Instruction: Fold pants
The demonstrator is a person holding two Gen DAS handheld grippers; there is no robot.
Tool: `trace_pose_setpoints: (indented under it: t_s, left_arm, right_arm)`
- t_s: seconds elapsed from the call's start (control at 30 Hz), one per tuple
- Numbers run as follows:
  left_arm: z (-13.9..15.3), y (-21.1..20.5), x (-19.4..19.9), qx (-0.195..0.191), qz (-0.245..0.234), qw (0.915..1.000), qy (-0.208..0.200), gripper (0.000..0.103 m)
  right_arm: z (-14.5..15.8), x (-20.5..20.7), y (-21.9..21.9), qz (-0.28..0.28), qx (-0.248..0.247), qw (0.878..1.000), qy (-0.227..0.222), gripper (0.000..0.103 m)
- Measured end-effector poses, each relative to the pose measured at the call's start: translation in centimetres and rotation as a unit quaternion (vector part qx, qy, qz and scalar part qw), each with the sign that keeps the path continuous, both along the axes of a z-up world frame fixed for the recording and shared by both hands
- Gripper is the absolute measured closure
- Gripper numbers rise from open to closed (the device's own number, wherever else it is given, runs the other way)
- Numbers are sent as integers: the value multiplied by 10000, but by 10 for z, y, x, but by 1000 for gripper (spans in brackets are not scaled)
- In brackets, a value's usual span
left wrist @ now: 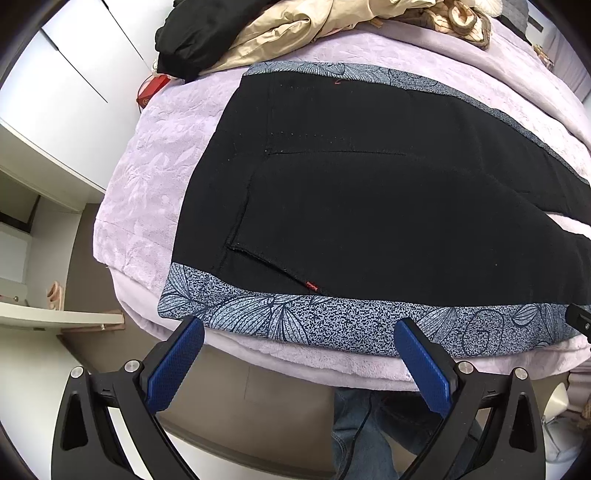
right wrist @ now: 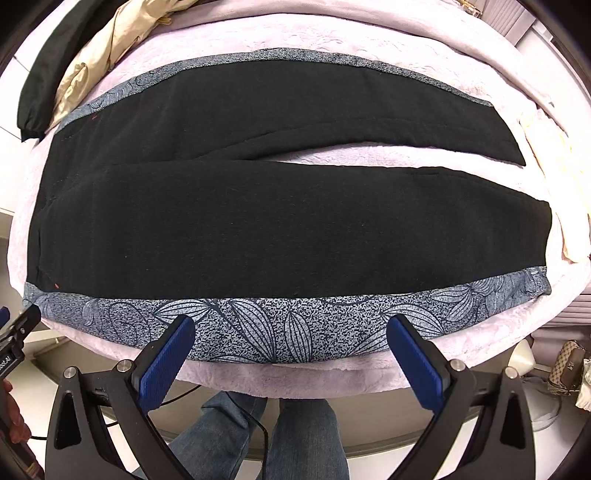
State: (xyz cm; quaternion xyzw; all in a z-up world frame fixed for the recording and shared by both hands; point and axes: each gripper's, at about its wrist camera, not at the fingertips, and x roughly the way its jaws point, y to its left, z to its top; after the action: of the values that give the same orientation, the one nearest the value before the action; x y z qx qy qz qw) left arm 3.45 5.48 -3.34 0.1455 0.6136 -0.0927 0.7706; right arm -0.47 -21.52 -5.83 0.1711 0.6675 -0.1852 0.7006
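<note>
black pants (right wrist: 280,221) spread flat on lilac plush bedspread (left wrist: 147,173), waistband end toward left, both legs running off to right. grey-blue leaf-print side panel (right wrist: 266,328) along near edge, matching strip along far edge. legs parted in narrow v, bedspread visible in gap between them. tiny red tag (left wrist: 311,285) at near pocket seam, close to printed panel.

left gripper (left wrist: 299,334) hovering off near edge of bed by waist end, blue ribbed pads (left wrist: 173,369) spread wide, nothing between them, no contact with cloth. right gripper (right wrist: 290,330) hovering off same near edge further along near leg, blue pads (right wrist: 417,365) likewise spread wide, gripping nothing, tips just short of printed panel. corner of left tool also visible at left edge of right wrist view, held in hand.

heaped at far side of bed: black garment (left wrist: 192,40) beside beige jacket (left wrist: 280,29), well apart from pants. white wardrobe doors (left wrist: 62,85) beyond left side of bed. below bed edge, wearer's blue jeans (right wrist: 243,439) and dark cable hanging in front of them. patterned brown bag (right wrist: 567,367) on floor at far right.
</note>
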Motion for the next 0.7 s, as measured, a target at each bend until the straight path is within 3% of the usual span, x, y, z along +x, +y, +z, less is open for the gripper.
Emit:
trace_pose_setpoints:
  t_s: [0.5,0.6,0.7]
  left_arm:
    - [-10,-3,2,54,48,10000,66,0]
    - [-12,-3,2,12,59,9999,107,0]
    - [-17,3,4,-232,143,9995,180,0]
  right_arm:
    - [-6,-4,-7,-87,106,9999,-36,0]
    - [-6,-7,-7,-186,466,9983,-290,0]
    - [-7,-13,-8,-301,1312,9877,-798,0]
